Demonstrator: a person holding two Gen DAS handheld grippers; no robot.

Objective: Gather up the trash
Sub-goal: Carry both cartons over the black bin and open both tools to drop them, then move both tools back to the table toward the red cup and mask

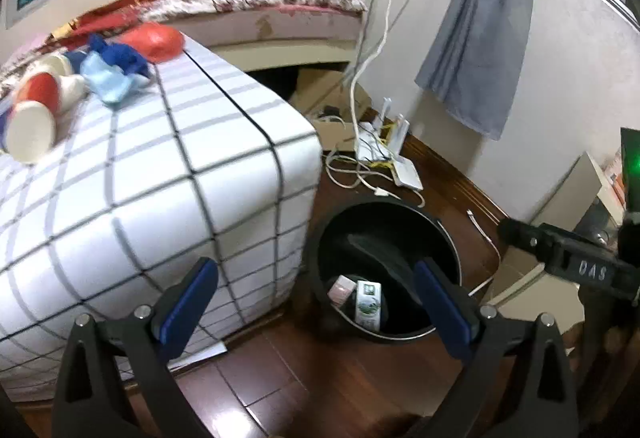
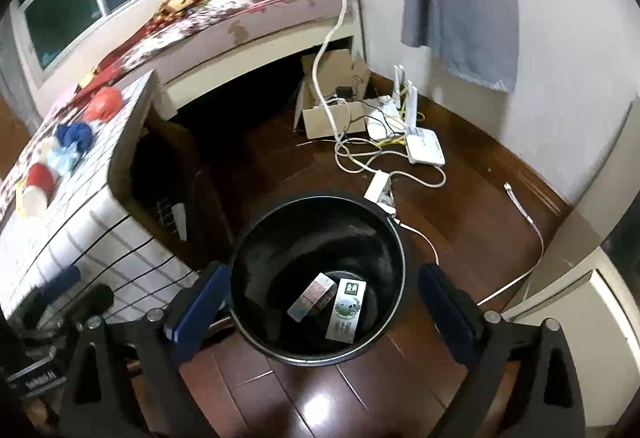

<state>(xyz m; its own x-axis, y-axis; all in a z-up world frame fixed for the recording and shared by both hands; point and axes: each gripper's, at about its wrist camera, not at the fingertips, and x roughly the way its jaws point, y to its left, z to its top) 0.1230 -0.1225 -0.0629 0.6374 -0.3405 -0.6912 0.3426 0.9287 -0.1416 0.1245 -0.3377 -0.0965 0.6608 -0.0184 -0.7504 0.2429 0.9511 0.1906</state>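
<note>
Left gripper (image 1: 316,308): nearest our lens; blue-padded fingers spread wide, nothing between them; it hangs just above and to one side of the black bin (image 1: 448,238)
Right gripper (image 2: 318,304): fingers likewise wide apart and empty; we hold it right over the bin (image 2: 256,238), the rim showing between the pads
Bin: our landmark; stands on the dark wood floor (image 2: 304,398), just beside the checked table (image 1: 168,173)
Already in the bin: two cartons lie on the bottom, a green-and-white carton (image 2: 346,312) and a smaller pinkish carton (image 2: 312,296), touching or nearly so
Still on the table, well above and beyond the bin: red-and-white paper cups (image 1: 34,117); blue cloth (image 1: 116,67); an orange-red lump (image 1: 154,41); we cannot tell which of these count as trash
Beyond the bin, toward the wall: white routers and cables (image 2: 412,145) by a cardboard box (image 2: 332,117); we judge these are not for collecting
Progress: we judge the job partly done; two pieces binned, both grippers free, the tabletop litter still waiting
Next: likely a reach from the bin to the cups
</note>
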